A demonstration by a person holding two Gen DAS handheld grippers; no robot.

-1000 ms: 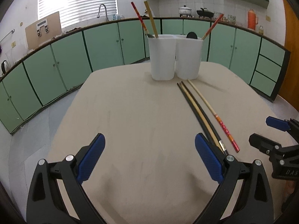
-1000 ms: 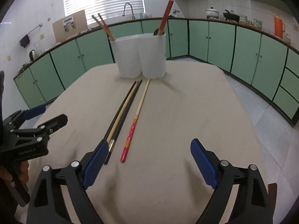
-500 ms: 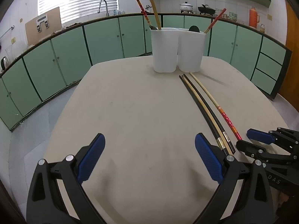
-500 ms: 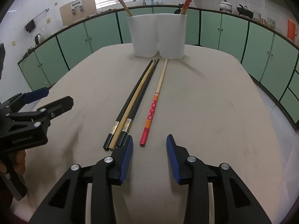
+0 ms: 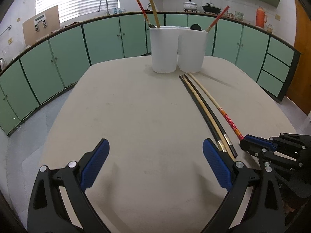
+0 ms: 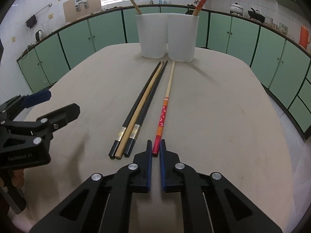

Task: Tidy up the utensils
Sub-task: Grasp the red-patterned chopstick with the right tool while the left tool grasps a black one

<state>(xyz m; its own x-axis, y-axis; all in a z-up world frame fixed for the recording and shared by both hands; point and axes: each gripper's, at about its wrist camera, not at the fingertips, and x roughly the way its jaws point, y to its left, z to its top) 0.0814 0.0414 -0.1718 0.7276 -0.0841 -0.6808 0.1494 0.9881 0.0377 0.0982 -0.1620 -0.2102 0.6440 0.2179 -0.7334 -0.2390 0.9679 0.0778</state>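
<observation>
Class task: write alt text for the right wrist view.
The right hand-held gripper is shut on the red end of a red-patterned chopstick lying on a beige table. Three more chopsticks lie beside it; a white two-cup holder stands behind.

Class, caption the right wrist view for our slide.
Right gripper shut on the red-handled chopstick lying on the table.

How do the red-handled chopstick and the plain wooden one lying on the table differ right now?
The red-handled chopstick lies alone, its end between the right gripper's shut pads; the plain wooden chopstick lies untouched between two black chopsticks. One has a red patterned handle, the other bare wood. Both lie flat, tips toward the white holder.
</observation>
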